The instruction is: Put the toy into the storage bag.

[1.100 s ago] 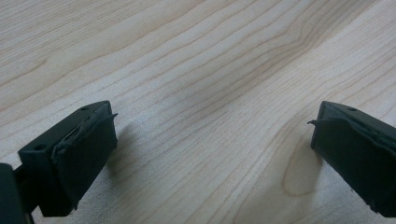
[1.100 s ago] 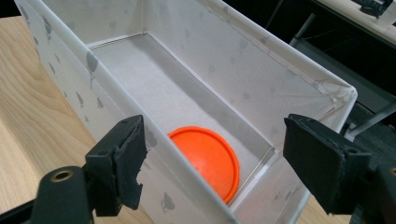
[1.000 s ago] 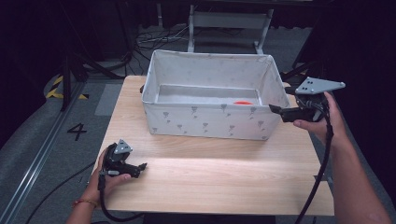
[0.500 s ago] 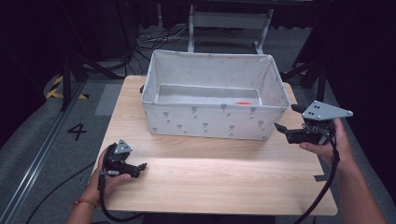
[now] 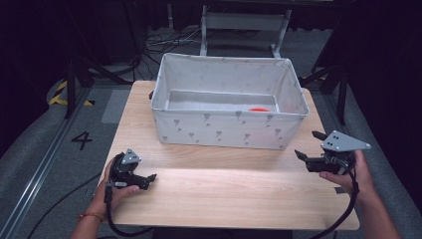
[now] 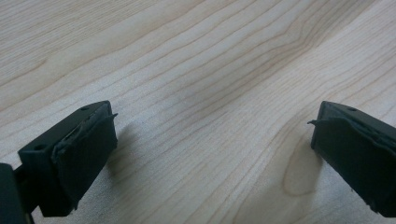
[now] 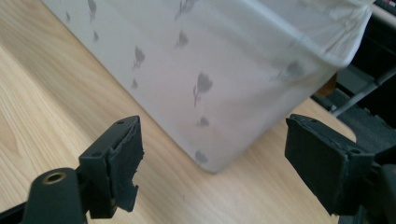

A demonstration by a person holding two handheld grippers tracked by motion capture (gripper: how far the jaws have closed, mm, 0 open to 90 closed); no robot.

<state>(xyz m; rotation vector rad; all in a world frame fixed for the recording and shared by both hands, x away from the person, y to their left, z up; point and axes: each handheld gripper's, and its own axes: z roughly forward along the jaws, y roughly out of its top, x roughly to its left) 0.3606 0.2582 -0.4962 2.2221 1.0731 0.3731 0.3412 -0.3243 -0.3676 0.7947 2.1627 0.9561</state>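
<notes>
A white fabric bin (image 5: 229, 129) printed with small grey flowers stands at the back middle of the wooden table (image 5: 224, 199). An orange thing (image 5: 258, 109) lies on the bin's floor near its right end, mostly hidden by the front wall. My left gripper (image 5: 149, 178) rests on the table at the front left, open and empty; in its own view (image 6: 210, 144) only bare wood lies between the jaws. My right gripper (image 5: 307, 145) hovers at the right front, open and empty, pointing at the bin's near right corner (image 7: 205, 158).
The table's right edge (image 5: 343, 189) runs just under my right hand. Beyond the table there are a metal frame (image 5: 244, 22), floor cables (image 5: 164, 42) and a floor mark "4" (image 5: 82, 140).
My right gripper has dropped from beside the bin's right rim and pulled back toward the table's front right. The left gripper has not moved.
</notes>
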